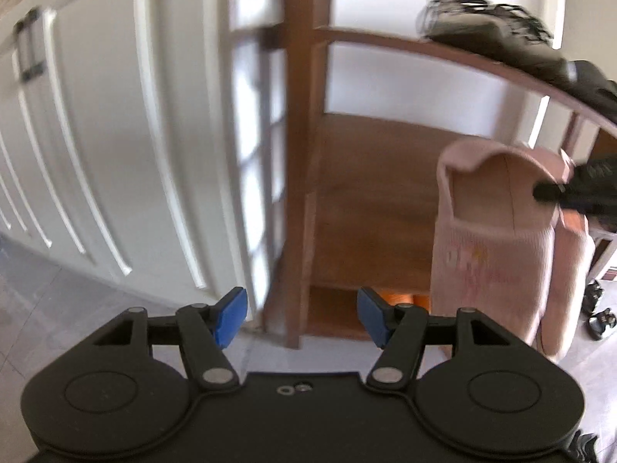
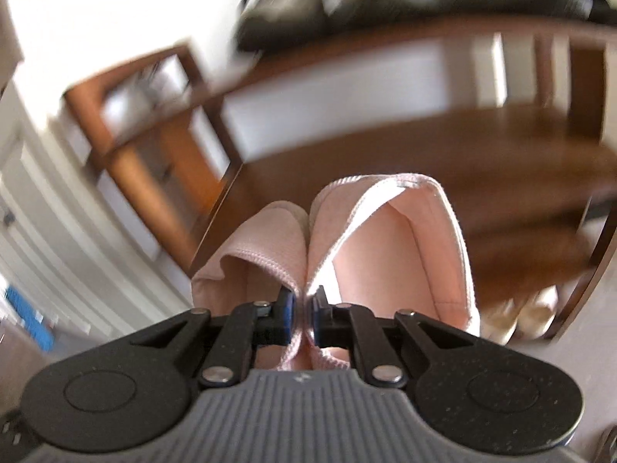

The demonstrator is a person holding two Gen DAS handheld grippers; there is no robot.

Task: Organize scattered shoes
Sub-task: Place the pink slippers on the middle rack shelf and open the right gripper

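- Already the wooden rack (image 1: 370, 200) holds part of the job: dark shoes (image 1: 497, 34) sit on its top shelf, blurred, so how many or how neatly paired I cannot tell.
- Below them, the middle shelf (image 2: 443, 146) looks bare where it shows, which I judge to be the free place for the next pair.
- Both pink boots (image 2: 347, 243) hang in the air in front of that shelf, side by side and touching, openings toward the right wrist camera; they are not yet set down.
- Carrying them is the right claw (image 2: 302, 318), pinched nearly closed on the two inner cuffs pressed together; in the left wrist view it shows as a dark shape at the boots' upper rim.
- Idle, the left claw (image 1: 299, 318) stands fairly wide with nothing between its blue pads (image 1: 231, 318), pointed at the rack's left post and the white door (image 1: 115, 135) beside it.
- Down on the floor at the right of the left wrist view lie small dark things (image 1: 597, 312), possibly more shoes, too small to tell.
- Judging by this, the task is midway: some shoes shelved, the boots in transit, placing them and checking the floor left.
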